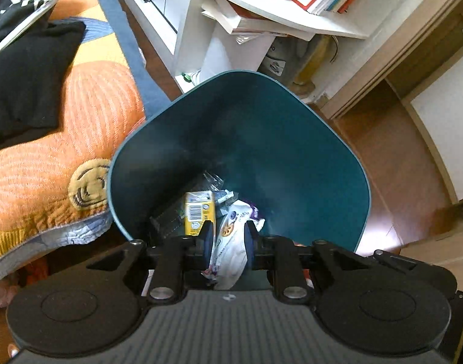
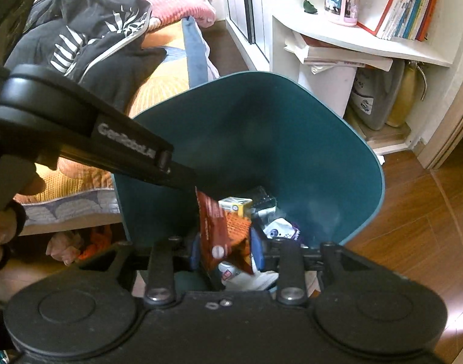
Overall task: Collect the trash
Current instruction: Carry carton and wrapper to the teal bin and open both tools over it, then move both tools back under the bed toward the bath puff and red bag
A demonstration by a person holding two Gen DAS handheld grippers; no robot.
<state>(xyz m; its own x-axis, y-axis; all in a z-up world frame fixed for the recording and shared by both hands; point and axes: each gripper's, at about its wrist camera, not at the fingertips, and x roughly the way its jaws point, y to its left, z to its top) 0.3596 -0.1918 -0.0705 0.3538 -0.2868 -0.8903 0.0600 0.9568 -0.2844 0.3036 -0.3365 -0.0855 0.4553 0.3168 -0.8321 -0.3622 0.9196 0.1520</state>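
Observation:
A teal trash bin (image 1: 292,151) stands on the wooden floor beside the bed; it also shows in the right wrist view (image 2: 322,157). Inside lie a yellow carton (image 1: 199,212), clear plastic and a white-purple packet. My left gripper (image 1: 229,236) is shut on a white printed wrapper (image 1: 228,245) above the bin's near rim. My right gripper (image 2: 226,248) is shut on a red-brown snack wrapper (image 2: 214,230) over the bin. The left gripper's body (image 2: 79,127) crosses the right wrist view at the left.
An orange bedspread (image 1: 64,151) with dark clothes (image 1: 25,75) lies to the left. A white shelf (image 1: 261,9) with books and a pink pen cup (image 2: 342,3) stands behind the bin. Wooden floor (image 2: 413,227) lies to the right.

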